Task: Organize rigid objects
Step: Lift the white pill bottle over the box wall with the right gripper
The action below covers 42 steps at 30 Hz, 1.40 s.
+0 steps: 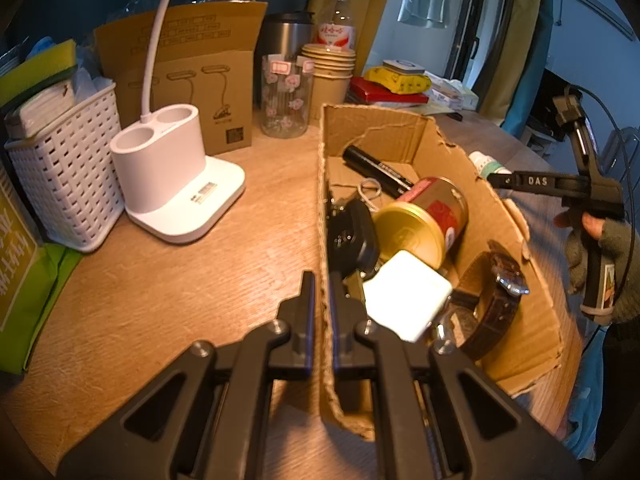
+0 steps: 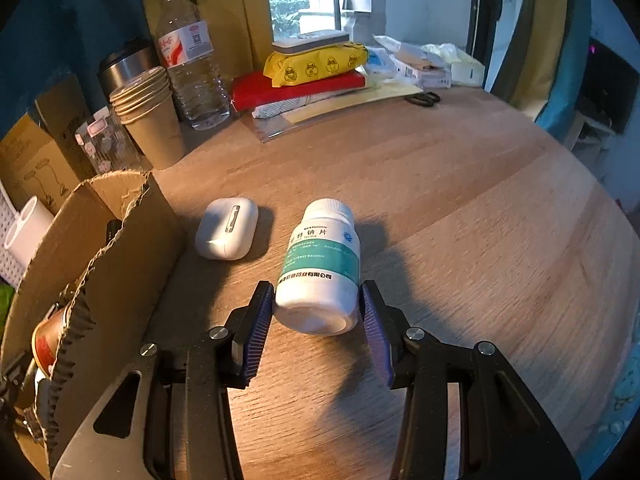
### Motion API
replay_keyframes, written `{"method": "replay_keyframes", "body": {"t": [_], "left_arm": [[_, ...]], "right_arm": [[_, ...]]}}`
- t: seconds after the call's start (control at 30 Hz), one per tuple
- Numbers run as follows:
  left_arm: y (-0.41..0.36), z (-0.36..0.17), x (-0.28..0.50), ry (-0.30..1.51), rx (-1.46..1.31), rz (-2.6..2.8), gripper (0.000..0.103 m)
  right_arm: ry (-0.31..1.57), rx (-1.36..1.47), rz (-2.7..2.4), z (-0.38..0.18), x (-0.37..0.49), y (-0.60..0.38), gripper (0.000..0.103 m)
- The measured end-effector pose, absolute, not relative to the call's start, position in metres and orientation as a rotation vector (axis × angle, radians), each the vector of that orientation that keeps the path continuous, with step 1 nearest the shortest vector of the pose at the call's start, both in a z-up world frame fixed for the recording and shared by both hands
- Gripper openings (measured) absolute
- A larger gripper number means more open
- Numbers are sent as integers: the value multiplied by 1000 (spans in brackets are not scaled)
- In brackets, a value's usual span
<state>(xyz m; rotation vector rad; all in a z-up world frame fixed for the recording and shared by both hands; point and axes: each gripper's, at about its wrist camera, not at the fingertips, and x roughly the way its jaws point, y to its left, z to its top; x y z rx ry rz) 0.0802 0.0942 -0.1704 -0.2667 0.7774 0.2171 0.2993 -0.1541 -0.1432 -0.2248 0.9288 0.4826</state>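
A torn cardboard box (image 1: pixel 520 288) lies open on the wooden table. It holds a black marker (image 1: pixel 376 168), a gold-and-red tin (image 1: pixel 424 220), a white charger cube (image 1: pixel 404 296), a brown-strap watch (image 1: pixel 500 296) and a black key fob (image 1: pixel 352 236). My left gripper (image 1: pixel 322 304) is shut on the box's near left wall. My right gripper (image 2: pixel 316 316) is shut on a white pill bottle (image 2: pixel 320 264) with a teal label, just right of the box. The bottle (image 1: pixel 486 162) also peeks over the box's right wall. A white earbud case (image 2: pixel 227 234) rests on the table beside the box.
Left of the box stand a white lamp base (image 1: pixel 176 184) and a white woven basket (image 1: pixel 68 168). Behind it are a flowered glass jar (image 1: pixel 286 96), stacked paper cups (image 1: pixel 332 72), a water bottle (image 2: pixel 188 60) and a steel mug (image 2: pixel 124 68). A yellow wipes pack (image 2: pixel 316 62) and scissors (image 2: pixel 422 99) lie far back.
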Motion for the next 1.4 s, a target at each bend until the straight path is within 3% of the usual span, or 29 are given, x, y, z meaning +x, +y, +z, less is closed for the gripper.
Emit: {"method": "replay_keyframes", "body": {"t": [0.1, 0.3, 0.37, 0.4, 1.03, 1.4], "left_arm": [[94, -170, 80, 777, -268, 216, 6], [94, -170, 81, 777, -267, 217, 7], [94, -170, 80, 777, -267, 217, 7], [94, -170, 81, 777, -267, 217, 7], [95, -169, 81, 776, -260, 224, 7], [95, -169, 80, 775, -257, 225, 7]], "right_arm": [[935, -222, 485, -144, 303, -153, 61], [936, -226, 478, -147, 310, -149, 61], [943, -231, 468, -149, 312, -149, 59], [947, -229, 468, -150, 313, -149, 45], [793, -216, 557, -80, 224, -166, 45], [761, -252, 658, -67, 183, -140, 45]]}}
